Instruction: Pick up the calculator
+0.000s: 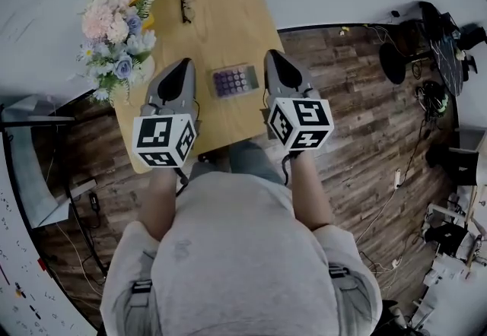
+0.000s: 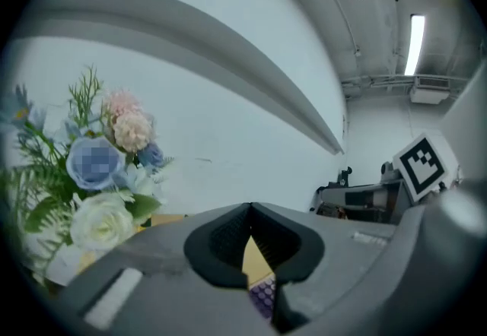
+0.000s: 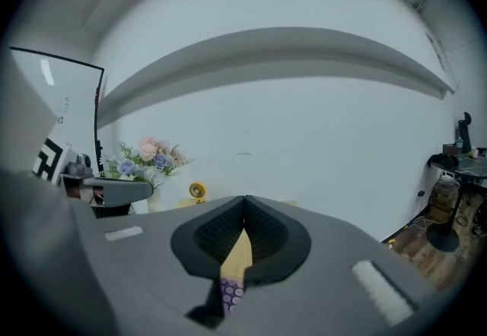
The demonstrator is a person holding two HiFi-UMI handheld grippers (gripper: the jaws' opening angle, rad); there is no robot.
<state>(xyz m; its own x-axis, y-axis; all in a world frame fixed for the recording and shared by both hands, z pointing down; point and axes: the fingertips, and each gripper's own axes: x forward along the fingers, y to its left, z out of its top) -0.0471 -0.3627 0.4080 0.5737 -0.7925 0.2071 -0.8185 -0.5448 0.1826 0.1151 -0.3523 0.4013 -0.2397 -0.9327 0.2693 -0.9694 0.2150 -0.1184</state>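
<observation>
Hovering over the light wooden tabletop (image 1: 221,19), the grey left gripper (image 1: 182,62) and the grey right gripper (image 1: 272,54) flank the small flat calculator with purple keys (image 1: 234,80). It lies keys-up on the bare wood between them, touched by neither, nearer the person than the black-framed spectacles (image 1: 186,6) and apart from the bouquet of pale pink, blue and white flowers (image 1: 116,34) at the left corner. Both pairs of jaws are pressed fully together with nothing in them; in each gripper view the ribbed black pads meet at the tip, and only a sliver of wood and purple keys shows below the join. I would call this the approach, the grasp not yet begun. The next move, to my eye, calls for one gripper to part its jaws wider than the calculator and tip down to straddle it — a thin thing lying flat offers little to catch, so the pads would have to close squarely across its narrow width before any lift.
</observation>
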